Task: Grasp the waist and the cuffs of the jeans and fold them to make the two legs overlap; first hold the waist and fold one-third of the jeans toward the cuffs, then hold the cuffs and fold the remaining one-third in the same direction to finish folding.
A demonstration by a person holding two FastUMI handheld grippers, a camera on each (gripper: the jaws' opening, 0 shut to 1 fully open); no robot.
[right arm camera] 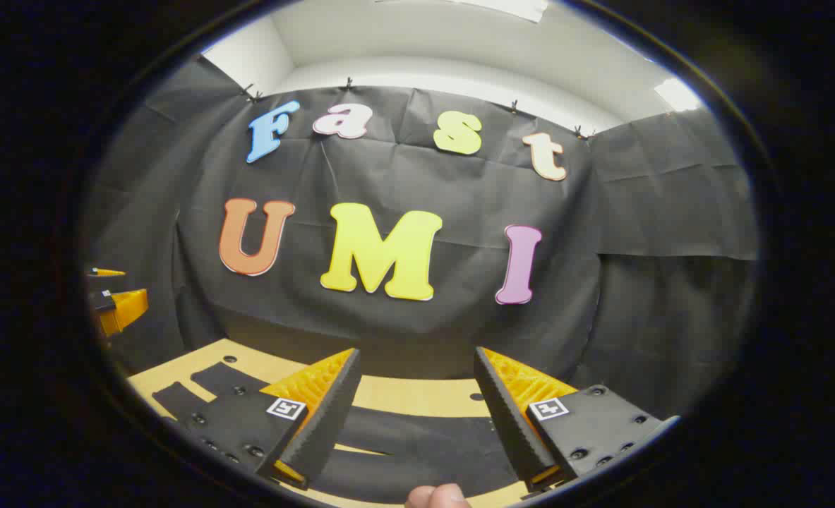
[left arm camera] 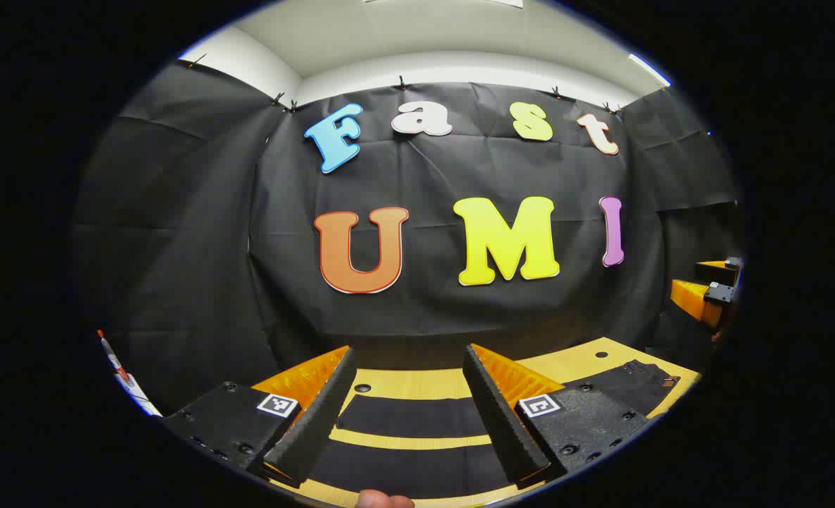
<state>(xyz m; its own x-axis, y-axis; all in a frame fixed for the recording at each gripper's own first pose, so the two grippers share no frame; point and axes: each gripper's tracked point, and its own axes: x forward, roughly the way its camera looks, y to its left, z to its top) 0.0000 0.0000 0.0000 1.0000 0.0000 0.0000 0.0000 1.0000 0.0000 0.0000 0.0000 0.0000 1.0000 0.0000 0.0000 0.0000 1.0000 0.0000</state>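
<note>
2 open grippers above black jeans.

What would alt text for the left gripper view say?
The left gripper hangs open above black jeans spread flat on a wooden table, both legs showing between its fingers. The right gripper shows at the right edge, with the booth's black cloth wall behind.

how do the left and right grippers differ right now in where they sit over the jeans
The left gripper sits toward the left of the table, the right gripper toward the right, each seen at the edge of the other's view. Both have open jaws, hold nothing, and hover above the dark jeans.
</note>
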